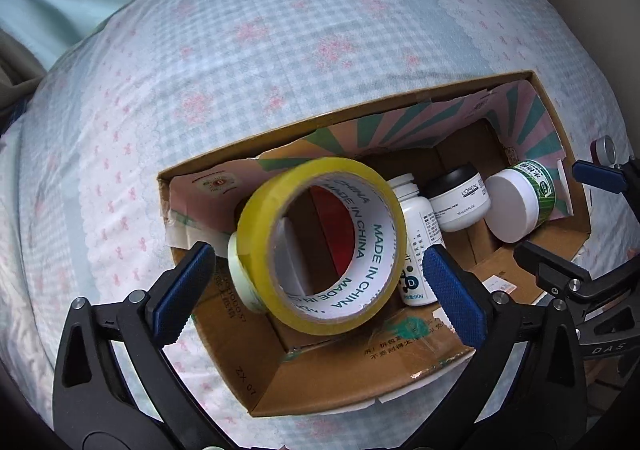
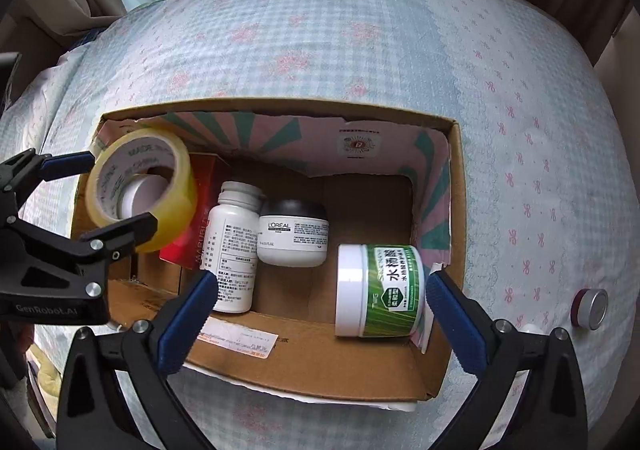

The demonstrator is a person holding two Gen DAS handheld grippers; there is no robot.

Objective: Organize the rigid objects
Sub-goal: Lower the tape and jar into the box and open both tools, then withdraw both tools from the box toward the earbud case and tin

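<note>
your left gripper has its jaws spread wide, and the yellow tape roll sits between the blue pads without either pad clearly pressing it; the roll is tilted on edge at the left end of the cardboard box, leaning over a white jar that is mostly hidden behind it. your right gripper is also released, empty, hovering over the box's near wall with the green-labelled white tub lying on its side just beside the right pad. further in, the white pill bottle lies next to a red carton, and the black-lidded l'oreal jar touches the bottle. the box rests on a checked blue-and-pink bedspread. outside the box, to the right, a small silver-and-red tin lies on the cloth.
</note>
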